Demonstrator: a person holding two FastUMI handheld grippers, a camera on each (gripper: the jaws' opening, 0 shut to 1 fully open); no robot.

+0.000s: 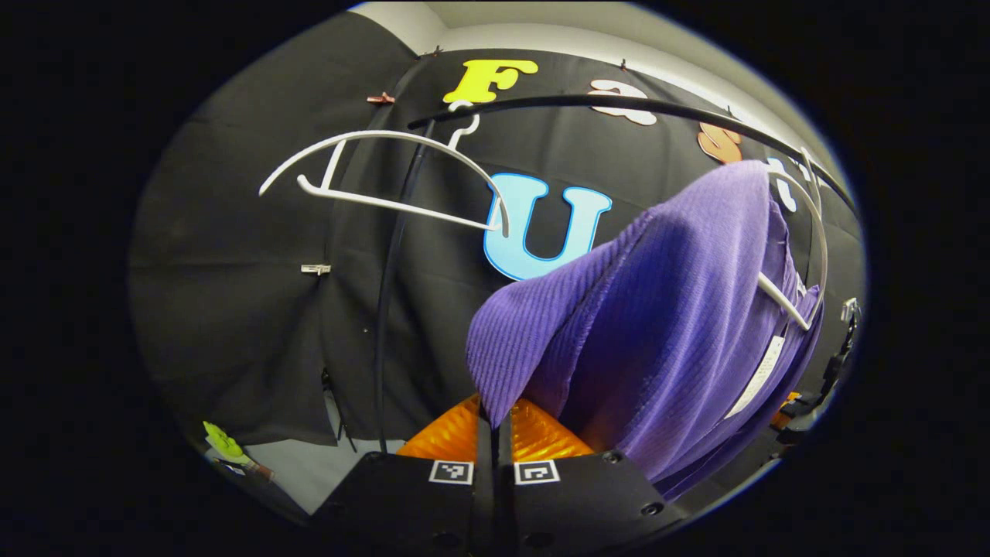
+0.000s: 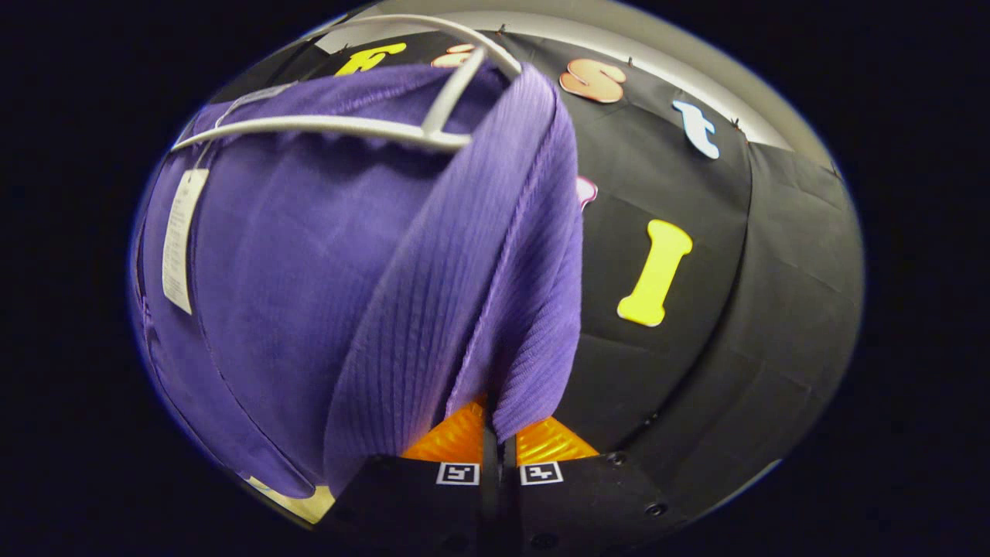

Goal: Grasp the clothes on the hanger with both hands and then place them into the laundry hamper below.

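Both the left gripper [image 1: 495, 422] and the right gripper [image 2: 495, 422] pinch the purple top [image 1: 657, 325], so it can slide off its white hanger [image 2: 348, 128]

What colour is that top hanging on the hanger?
Purple, with fine ribbing; the top shows best in the right gripper view.

In my left gripper view, the garment [image 1: 657, 325] hangs right of centre on its hanger [image 1: 804, 255], its lower edge pinched between the fingers of my left hand-held gripper [image 1: 493, 422]. An empty hanger [image 1: 387, 174] hangs on the rail [image 1: 619, 104] to the left — well apart. In my right gripper view, my right hand-held gripper [image 2: 495, 425] pinches another fold, the hanger above.
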